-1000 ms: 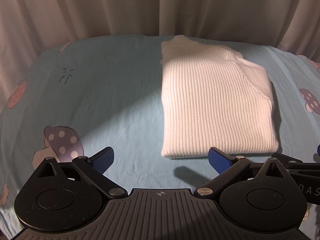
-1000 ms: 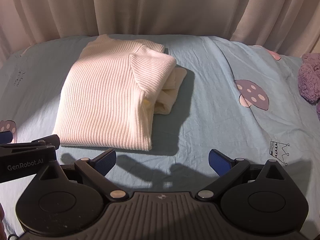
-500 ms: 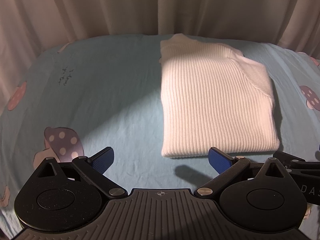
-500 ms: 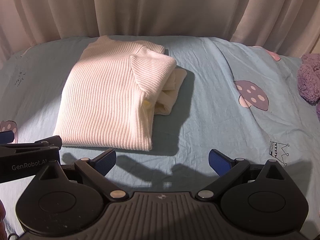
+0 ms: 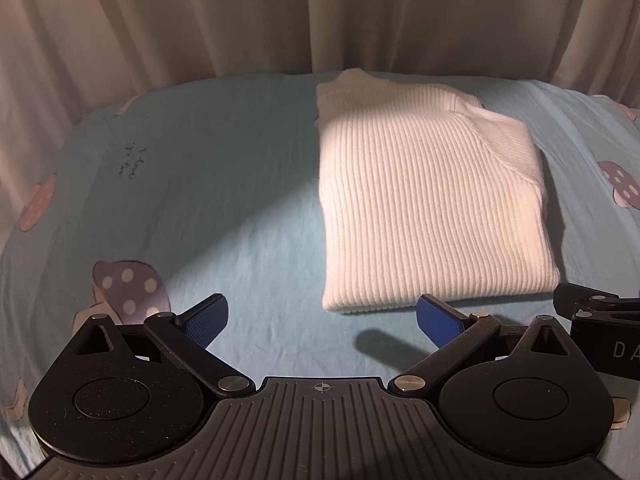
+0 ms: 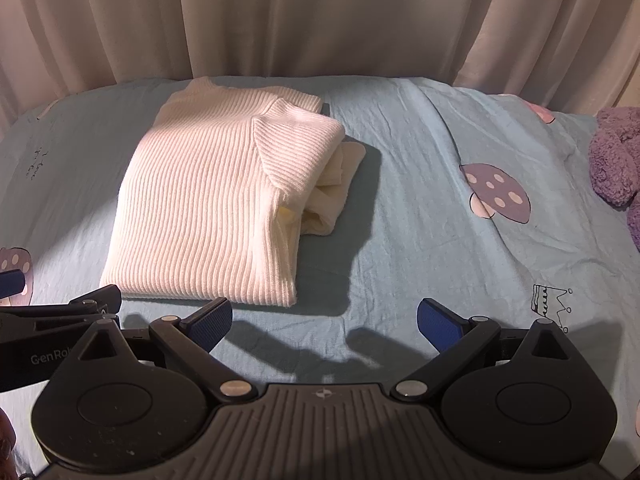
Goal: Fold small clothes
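Note:
A white ribbed sweater (image 5: 424, 200) lies folded into a rectangle on the light blue bed sheet (image 5: 224, 208). It also shows in the right wrist view (image 6: 212, 204), with a sleeve end poking out of its right side. My left gripper (image 5: 322, 316) is open and empty, hovering just in front of the sweater's near left corner. My right gripper (image 6: 324, 316) is open and empty, in front of the sweater's near right corner. Neither touches the sweater. Each gripper's body shows at the edge of the other's view.
The sheet has mushroom prints (image 6: 498, 192) and a small crown print (image 6: 550, 300). A purple plush toy (image 6: 616, 156) lies at the far right. Cream curtains (image 5: 320, 12) hang behind the bed.
Both grippers have drawn back slightly from the sweater. The sweater has not moved, and both grippers stay open.

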A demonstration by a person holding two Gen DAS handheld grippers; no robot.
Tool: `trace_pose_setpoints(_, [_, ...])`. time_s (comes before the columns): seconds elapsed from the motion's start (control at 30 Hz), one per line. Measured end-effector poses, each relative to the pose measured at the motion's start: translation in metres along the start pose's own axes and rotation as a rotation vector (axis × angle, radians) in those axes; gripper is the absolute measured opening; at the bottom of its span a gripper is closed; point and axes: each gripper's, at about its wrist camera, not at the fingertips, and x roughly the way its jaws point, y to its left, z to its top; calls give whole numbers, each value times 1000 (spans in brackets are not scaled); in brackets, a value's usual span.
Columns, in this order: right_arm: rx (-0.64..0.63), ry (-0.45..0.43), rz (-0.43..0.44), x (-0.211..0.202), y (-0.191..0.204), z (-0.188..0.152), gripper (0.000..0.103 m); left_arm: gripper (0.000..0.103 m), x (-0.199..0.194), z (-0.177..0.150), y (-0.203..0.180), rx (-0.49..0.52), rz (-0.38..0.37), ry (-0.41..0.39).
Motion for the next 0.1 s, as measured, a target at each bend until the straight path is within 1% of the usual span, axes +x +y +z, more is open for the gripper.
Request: trace_pose_setpoints(0.1, [0, -1, 0, 0, 0, 0, 99, 103, 1, 0, 0, 2, 3, 7])
